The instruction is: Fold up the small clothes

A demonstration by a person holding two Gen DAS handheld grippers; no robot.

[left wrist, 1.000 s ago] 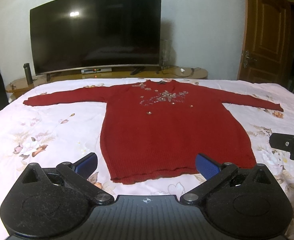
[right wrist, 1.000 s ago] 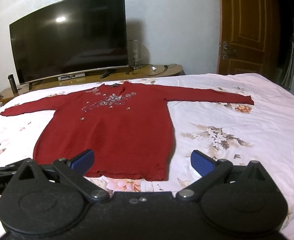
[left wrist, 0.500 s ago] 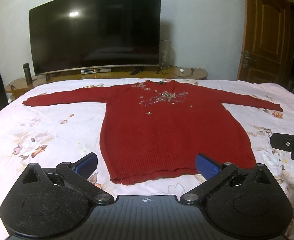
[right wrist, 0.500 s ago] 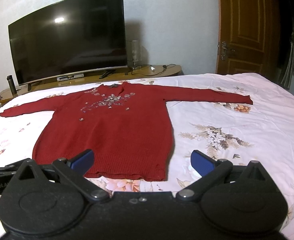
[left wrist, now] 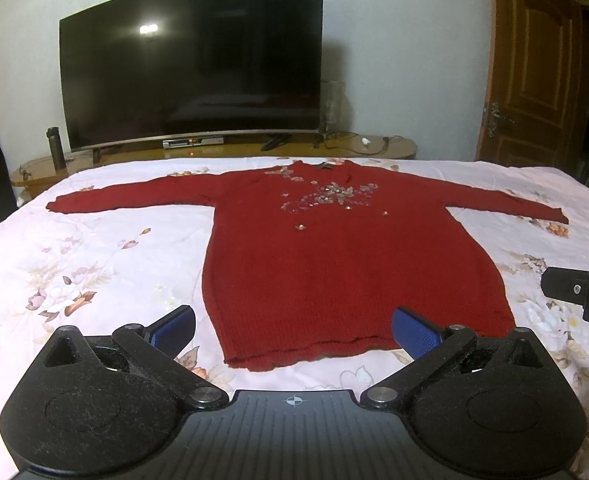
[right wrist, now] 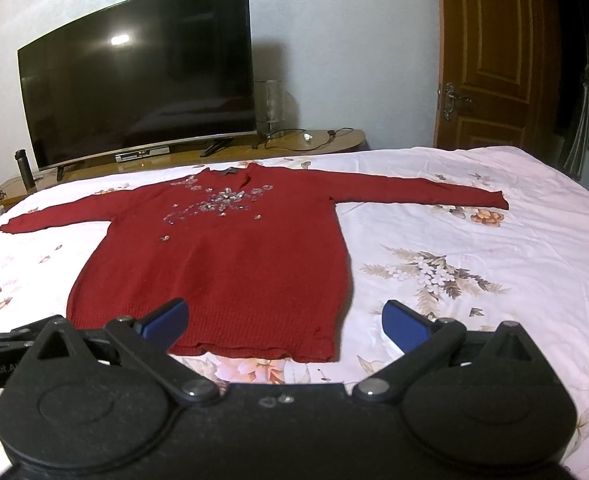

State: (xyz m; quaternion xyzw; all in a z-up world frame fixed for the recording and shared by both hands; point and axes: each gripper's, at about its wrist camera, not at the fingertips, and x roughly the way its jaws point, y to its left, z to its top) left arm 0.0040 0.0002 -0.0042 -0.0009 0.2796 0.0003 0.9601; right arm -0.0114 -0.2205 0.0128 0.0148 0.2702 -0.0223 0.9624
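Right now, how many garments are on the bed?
1: a red sweater lies flat mid-bed, sleeves spread, hem nearest both open grippers. Nothing else shows.

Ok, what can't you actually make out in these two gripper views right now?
- Left wrist view: the red sweater hem's right corner sits behind a finger of the left hand-held gripper.
- Same view: the right hand-held gripper is cut off by the frame edge.
- Both views: sweater's back is hidden underneath.

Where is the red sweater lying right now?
In both wrist views the red sweater lies flat on the floral bedspread, sleeves spread, collar toward the TV, hem nearest both open hand-held grippers.
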